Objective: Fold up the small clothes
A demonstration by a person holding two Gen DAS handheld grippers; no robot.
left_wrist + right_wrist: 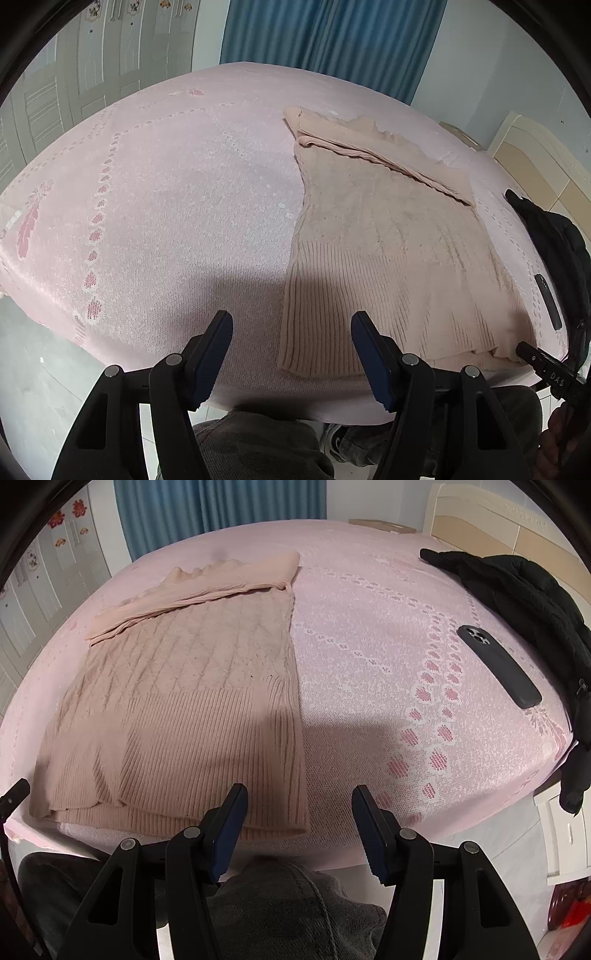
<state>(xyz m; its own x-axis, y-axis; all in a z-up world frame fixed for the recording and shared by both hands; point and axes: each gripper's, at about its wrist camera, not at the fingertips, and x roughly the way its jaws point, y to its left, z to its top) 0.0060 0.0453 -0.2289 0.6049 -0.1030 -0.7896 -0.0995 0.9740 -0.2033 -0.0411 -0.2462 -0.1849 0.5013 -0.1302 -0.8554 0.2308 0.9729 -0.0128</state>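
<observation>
Pink patterned bedspread (369, 646) at near edge, left gripper (291, 354) and right gripper (299, 829) both agape and empty above it, letters "DAS" on right gripper's black finger (554, 376), peach knit sweater (184, 701) flat between them, sleeve folded across top, black phone (498, 668), black jacket (535, 602), blue curtain (332, 33) beyond.

I'm facing a bed (166, 206) w/ pink patterned cover; blue curtain (332, 40) behind it, white wardrobe doors (74, 74) on the left, cream headboard (498, 520) on the right, grey floor (37, 362) below.
</observation>
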